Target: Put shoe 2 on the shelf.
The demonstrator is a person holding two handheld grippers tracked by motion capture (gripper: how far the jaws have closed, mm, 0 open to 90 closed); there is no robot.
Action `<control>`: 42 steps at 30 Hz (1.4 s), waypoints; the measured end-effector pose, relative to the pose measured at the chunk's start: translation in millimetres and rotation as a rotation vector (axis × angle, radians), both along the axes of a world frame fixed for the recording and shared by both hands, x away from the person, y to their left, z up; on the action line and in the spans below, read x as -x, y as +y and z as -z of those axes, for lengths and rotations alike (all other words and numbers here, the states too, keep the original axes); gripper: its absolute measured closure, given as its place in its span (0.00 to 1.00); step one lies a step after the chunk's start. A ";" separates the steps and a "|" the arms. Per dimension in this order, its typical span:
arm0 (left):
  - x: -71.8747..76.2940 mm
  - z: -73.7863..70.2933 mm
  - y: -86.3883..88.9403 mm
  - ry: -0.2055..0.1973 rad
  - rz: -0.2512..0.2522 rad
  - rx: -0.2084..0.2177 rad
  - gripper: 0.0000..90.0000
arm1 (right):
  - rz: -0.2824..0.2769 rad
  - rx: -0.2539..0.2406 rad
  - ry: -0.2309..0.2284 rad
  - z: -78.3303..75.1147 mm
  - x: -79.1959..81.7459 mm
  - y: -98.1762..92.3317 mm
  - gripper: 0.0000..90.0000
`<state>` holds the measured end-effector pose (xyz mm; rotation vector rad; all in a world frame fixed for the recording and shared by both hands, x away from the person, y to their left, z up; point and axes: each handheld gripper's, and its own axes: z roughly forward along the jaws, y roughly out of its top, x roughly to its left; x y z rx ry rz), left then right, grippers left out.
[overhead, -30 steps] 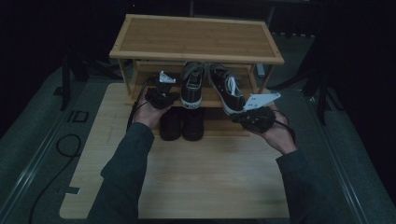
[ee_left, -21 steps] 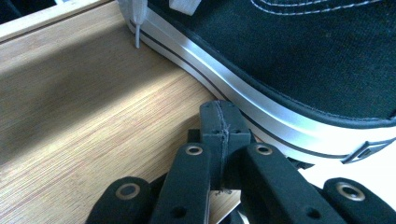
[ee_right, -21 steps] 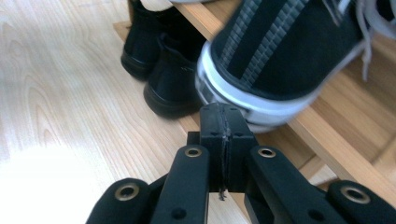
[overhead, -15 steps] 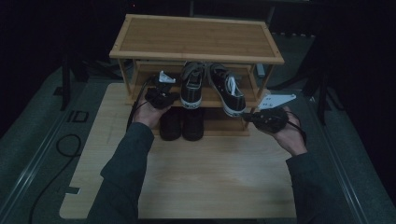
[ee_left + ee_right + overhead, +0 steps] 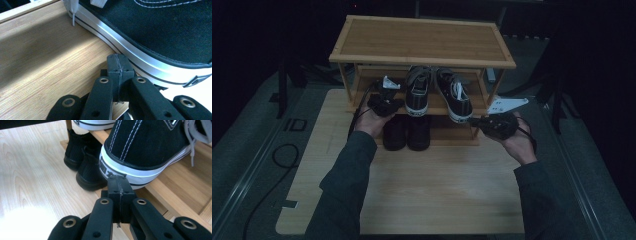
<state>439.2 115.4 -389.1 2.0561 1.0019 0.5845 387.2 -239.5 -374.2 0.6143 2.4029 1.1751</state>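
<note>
A wooden shoe rack [image 5: 422, 42] stands at the far side of the table. Two black canvas sneakers with white soles sit on its middle shelf: the left sneaker [image 5: 417, 92] and the right sneaker [image 5: 454, 97]. My left gripper [image 5: 387, 102] hovers over the shelf just left of the left sneaker. In the left gripper view its jaws [image 5: 117, 65] are shut and empty, close beside the white sole [image 5: 140, 57]. My right gripper [image 5: 479, 121] is at the rack's right front. Its jaws [image 5: 117, 186] are shut with nothing between them, just short of the right sneaker's heel [image 5: 120, 167].
A pair of black ankle shoes [image 5: 407, 132] stands on the lowest level, also seen as black shoes [image 5: 85, 167] in the right gripper view. The light wooden tabletop [image 5: 437, 190] stretches in front of the rack. A cable [image 5: 282, 155] lies on the grey floor at left.
My right gripper has drawn back to the right, away from the right sneaker's heel. The left gripper has stayed by the left sneaker.
</note>
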 end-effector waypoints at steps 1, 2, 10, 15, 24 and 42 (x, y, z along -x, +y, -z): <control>-0.1 0.2 -0.4 -0.002 -0.002 0.003 1.00 | 0.003 -0.002 -0.003 -0.7 -0.5 0.3 1.00; -0.2 0.2 -0.4 -0.001 -0.004 0.004 1.00 | 0.007 -0.004 -0.004 -1.1 -1.0 0.5 1.00; -1.1 -0.8 0.5 0.011 0.004 0.004 1.00 | 0.006 -0.005 -0.015 1.1 -1.3 6.8 1.00; -1.6 -0.6 1.3 0.016 0.008 0.014 1.00 | 0.011 0.007 -0.020 8.7 -1.6 10.8 1.00; -1.3 -0.2 1.4 0.014 0.006 0.017 1.00 | 0.009 -0.017 -0.040 2.7 -4.7 16.9 1.00; -0.9 0.0 1.5 0.012 0.008 0.018 1.00 | 0.019 0.020 -0.076 12.4 -6.1 33.2 1.00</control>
